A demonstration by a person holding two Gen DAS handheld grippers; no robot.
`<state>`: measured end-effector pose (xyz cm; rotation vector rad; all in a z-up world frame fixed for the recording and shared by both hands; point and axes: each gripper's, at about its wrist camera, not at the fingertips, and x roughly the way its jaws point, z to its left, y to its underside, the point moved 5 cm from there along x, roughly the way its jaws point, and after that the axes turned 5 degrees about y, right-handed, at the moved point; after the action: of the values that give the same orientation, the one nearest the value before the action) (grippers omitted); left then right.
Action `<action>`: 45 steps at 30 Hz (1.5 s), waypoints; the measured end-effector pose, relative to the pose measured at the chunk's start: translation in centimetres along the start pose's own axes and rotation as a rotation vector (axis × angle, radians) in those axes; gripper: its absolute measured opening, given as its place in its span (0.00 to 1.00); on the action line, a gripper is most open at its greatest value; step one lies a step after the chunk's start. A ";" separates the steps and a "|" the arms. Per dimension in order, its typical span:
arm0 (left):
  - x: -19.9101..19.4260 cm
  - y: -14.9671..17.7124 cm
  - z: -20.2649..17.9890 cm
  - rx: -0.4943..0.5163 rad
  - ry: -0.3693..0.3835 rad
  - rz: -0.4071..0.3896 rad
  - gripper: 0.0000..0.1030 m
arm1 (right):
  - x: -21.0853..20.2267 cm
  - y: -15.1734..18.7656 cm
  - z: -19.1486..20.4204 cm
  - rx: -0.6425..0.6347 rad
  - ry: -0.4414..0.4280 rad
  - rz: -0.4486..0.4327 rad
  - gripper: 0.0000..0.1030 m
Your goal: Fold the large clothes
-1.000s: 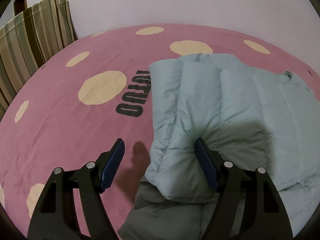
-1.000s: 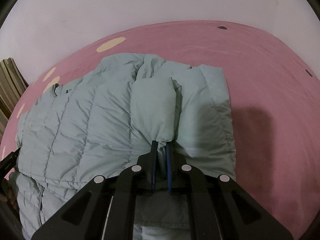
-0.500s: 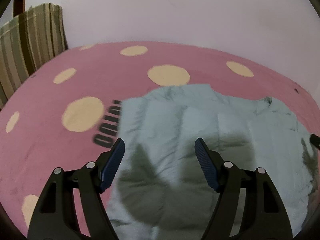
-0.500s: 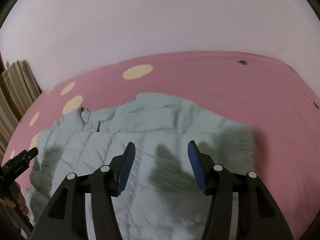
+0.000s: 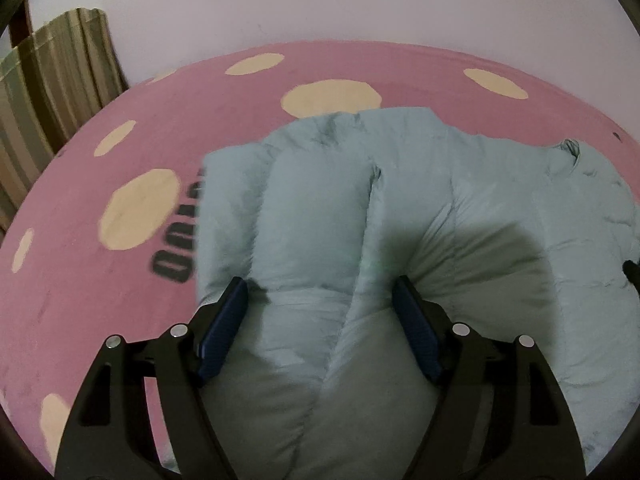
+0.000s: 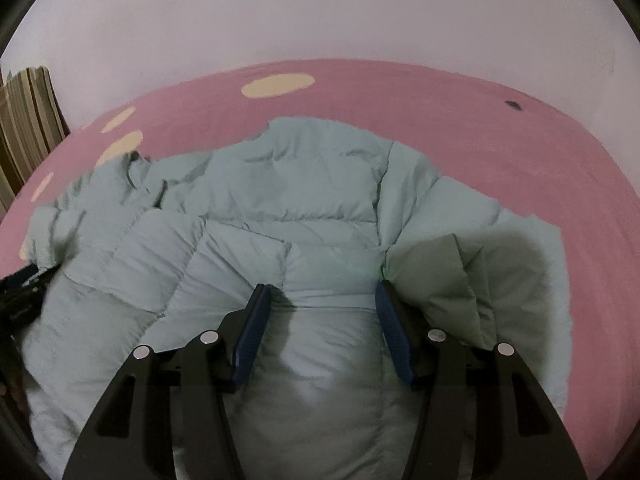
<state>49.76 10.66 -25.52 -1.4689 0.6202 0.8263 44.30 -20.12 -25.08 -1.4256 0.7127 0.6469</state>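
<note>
Clearance around the jacket

Bare pink spotted bedspread open to the right and beyond puffy jacket; striped curtain and wall bound the far edge.

we are looking at a plain pale wall rising behind a pink cream-spotted bedsheet, a striped olive curtain hanging leftward.

Pink, cream-spotted fabric bed cover: dark block lettering, partly covered and blurred; not legible.
</note>
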 end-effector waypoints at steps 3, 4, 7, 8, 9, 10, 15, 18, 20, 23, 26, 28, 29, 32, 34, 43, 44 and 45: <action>-3.3 0.6 0.3 -0.017 0.031 -0.060 0.73 | -3.0 0.4 -0.7 0.026 -0.018 -0.033 0.53; -3.9 0.9 0.4 -0.009 0.031 -0.071 0.73 | -3.9 0.8 -1.2 0.024 0.002 -0.042 0.53; -3.7 2.4 0.7 0.001 0.026 -0.044 0.73 | -4.3 2.6 -2.5 0.023 0.030 -0.026 0.53; -3.0 2.9 0.8 -0.001 0.024 -0.020 0.73 | -3.7 3.1 -2.7 0.020 0.034 -0.006 0.53; -2.0 3.4 1.0 -0.008 0.029 0.011 0.74 | -3.0 3.7 -2.8 0.021 0.029 0.017 0.54; -1.7 3.6 1.1 -0.016 0.036 0.022 0.74 | -2.3 4.2 -2.9 0.025 0.020 0.033 0.54; -0.3 4.1 0.3 0.022 -0.021 0.042 0.75 | -1.0 4.7 -2.3 0.003 0.048 0.038 0.55; -1.2 3.8 0.6 0.021 -0.019 0.020 0.75 | -2.0 4.5 -2.6 0.022 0.026 0.014 0.55; -2.7 3.9 1.2 0.014 0.000 0.012 0.75 | -3.5 4.5 -3.2 0.044 0.017 0.003 0.55; -5.4 4.9 2.6 -0.016 0.046 -0.003 0.75 | -6.5 5.3 -4.0 0.070 0.014 -0.016 0.60; -8.5 7.1 4.4 -0.036 0.060 -0.024 0.79 | -9.9 7.3 -5.1 0.080 0.018 -0.033 0.64; -10.4 9.5 5.9 -0.046 0.060 -0.022 0.79 | -11.9 9.5 -6.0 0.092 0.012 -0.022 0.64; -11.1 10.5 6.5 -0.053 0.057 -0.018 0.79 | -12.5 10.4 -6.5 0.097 0.010 -0.015 0.64; -13.4 14.4 8.6 -0.083 0.054 0.006 0.79 | -15.1 13.9 -7.8 0.116 0.014 0.002 0.64; -14.6 16.9 10.0 -0.120 0.067 0.032 0.79 | -16.4 16.1 -8.7 0.136 0.014 0.015 0.64; -18.2 24.4 10.8 -0.175 0.175 0.091 0.80 | -19.7 24.3 -10.6 0.187 -0.019 0.084 0.65; -18.4 24.6 10.6 -0.171 0.188 0.088 0.79 | -19.8 24.9 -10.5 0.195 -0.036 0.089 0.65; -18.6 24.9 10.5 -0.172 0.203 0.087 0.79 | -20.3 25.6 -10.3 0.200 -0.049 0.089 0.65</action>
<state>17.61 17.19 -25.29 -1.7070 0.7850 0.8192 11.16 -28.69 -26.08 -1.1965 0.7835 0.6583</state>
